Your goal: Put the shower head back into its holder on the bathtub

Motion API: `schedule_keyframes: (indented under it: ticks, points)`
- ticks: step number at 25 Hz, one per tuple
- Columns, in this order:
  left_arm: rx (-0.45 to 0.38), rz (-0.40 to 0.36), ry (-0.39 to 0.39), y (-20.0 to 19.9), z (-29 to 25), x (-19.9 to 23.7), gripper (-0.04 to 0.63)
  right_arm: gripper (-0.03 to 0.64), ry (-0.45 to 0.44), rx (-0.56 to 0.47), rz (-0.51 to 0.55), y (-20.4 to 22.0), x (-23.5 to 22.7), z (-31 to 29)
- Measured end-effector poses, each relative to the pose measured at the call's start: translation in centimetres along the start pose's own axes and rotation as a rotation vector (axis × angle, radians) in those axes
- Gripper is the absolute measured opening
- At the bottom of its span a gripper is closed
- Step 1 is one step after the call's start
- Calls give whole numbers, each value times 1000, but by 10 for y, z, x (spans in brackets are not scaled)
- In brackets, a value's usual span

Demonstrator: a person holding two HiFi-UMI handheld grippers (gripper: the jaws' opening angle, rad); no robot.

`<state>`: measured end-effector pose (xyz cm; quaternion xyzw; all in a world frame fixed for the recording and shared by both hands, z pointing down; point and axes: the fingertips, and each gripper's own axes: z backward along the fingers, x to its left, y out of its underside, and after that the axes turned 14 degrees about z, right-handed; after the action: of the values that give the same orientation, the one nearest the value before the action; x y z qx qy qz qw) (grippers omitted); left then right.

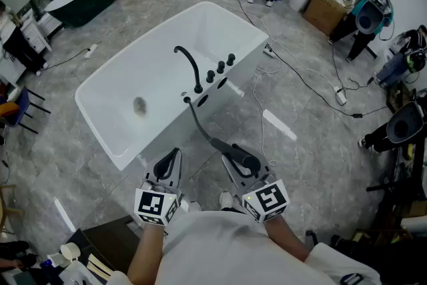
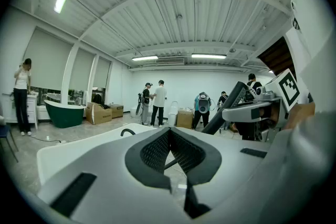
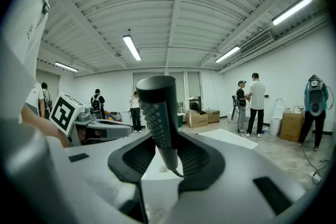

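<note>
Right gripper view | right gripper [image 3: 167,150] fingers pinching shower head [image 3: 157,113] | left gripper [image 2: 169,131] fingers pressed together, empty | next: carry up-frame to bathtub [image 1: 105,127] rim, hose [image 1: 197,120] slack, seat straight.

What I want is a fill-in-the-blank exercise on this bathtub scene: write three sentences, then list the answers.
1. The right gripper is shut on the black ____.
2. The left gripper holds ____.
3. The hose runs to the rim of the ____ bathtub.
Missing words: shower head; nothing; white.
</note>
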<state>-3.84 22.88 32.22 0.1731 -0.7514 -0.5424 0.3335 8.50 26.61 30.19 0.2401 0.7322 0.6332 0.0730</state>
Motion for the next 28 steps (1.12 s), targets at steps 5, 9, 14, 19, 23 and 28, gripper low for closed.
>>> schedule_keyframes:
  ticks: [5, 9, 14, 19, 23, 28]
  points:
    - [7, 5, 1, 1, 3, 4, 9, 141, 17, 6, 1, 0, -1, -1]
    - [7, 4, -2, -1, 7, 10, 9, 141, 30, 0, -4, -2, -1, -3]
    - [3, 5, -4, -3, 12, 17, 9, 143, 45, -5, -33, -2, 0, -6]
    - [-1, 3, -1, -5, 17, 25, 9, 143, 50, -5, -26, -4, 3, -11]
    - [-5, 4, 7, -8, 19, 33, 9, 143, 64, -11, -33, -9, 5, -15]
    - [-6, -1, 23, -9, 28, 41, 9, 141, 80, -13, -16, -16, 11, -18]
